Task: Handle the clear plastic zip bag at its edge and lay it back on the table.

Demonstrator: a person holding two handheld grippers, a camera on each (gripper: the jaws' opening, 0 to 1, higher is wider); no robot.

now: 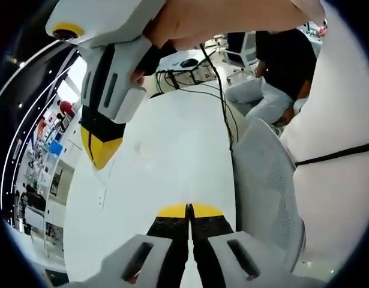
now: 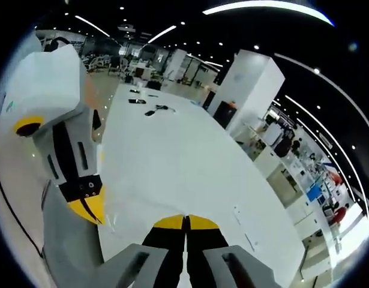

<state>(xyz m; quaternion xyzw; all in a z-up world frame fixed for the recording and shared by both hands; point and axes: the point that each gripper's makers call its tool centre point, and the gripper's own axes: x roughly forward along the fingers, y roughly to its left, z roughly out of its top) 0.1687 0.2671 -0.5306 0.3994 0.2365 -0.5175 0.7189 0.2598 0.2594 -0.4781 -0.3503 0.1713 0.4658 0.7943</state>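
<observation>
The clear plastic zip bag (image 2: 112,221) is very hard to make out. In the right gripper view it is a faint, glossy, wrinkled patch lying flat on the white table (image 2: 172,156), just to the near left of the right gripper (image 2: 185,222) and right beside the yellow tips of the left gripper (image 1: 189,210), which enters there from the left. I cannot tell if those tips touch it.

Both pairs of jaws are closed, the yellow tips pressed together with a thin dark line between them. Whether a thin film is caught in that line, the pictures do not let me tell.

The jaws are black with yellow ends, on smooth white and grey plastic bodies. The table top is smooth, matte and long.

In the left gripper view a hand (image 1: 220,18) holds the right gripper, and its fingers hide part of the handle. A grey mesh chair (image 1: 268,180) stands to the right, cut off at its lower part. A black cable (image 1: 223,102) runs over the table. A seated person (image 1: 280,66) is at the far side, partly cut off.
</observation>
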